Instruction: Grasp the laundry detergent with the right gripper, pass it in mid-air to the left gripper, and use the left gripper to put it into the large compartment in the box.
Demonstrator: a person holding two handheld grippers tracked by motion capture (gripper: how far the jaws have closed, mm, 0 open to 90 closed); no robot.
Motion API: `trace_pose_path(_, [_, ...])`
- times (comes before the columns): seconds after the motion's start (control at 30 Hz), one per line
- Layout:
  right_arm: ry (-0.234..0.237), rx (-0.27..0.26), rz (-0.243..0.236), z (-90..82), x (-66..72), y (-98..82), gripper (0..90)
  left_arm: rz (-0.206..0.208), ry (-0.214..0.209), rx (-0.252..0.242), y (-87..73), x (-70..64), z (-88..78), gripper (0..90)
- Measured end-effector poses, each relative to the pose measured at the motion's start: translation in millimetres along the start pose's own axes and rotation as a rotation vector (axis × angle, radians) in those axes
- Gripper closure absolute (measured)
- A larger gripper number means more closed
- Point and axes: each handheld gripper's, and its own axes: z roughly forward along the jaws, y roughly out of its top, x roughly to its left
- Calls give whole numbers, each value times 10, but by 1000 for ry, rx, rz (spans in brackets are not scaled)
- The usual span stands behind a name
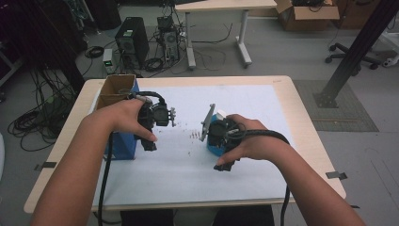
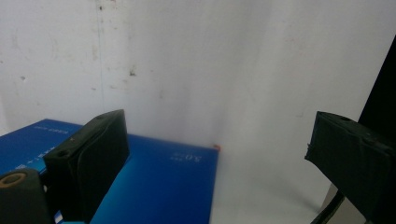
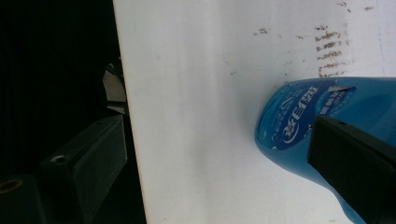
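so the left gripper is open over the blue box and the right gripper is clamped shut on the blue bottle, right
Not quite. The right gripper is open, not clamped: in the right gripper view its jaws stand wide apart, one beside the blue bottle and the other far off past the edge of the white sheet. The rest holds: the left gripper is open over the blue box.

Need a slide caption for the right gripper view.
Open right gripper beside a blue bottle on the white table cover.

Blue bottle (image 3: 299, 121) carries white Chinese characters, unreadable; blue box (image 2: 163, 182) print too blurred
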Motion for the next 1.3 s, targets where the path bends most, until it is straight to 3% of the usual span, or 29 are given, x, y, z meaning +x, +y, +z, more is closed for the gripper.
trace_pose_path(0.57, [5, -20, 11, 49, -47, -132, 45, -4, -16, 5, 76, 75, 39, 57])
trace_pose_path(1.3, [-9, -29, 55, 20, 24, -433, 46, 2, -8, 10, 117, 25, 14, 58])
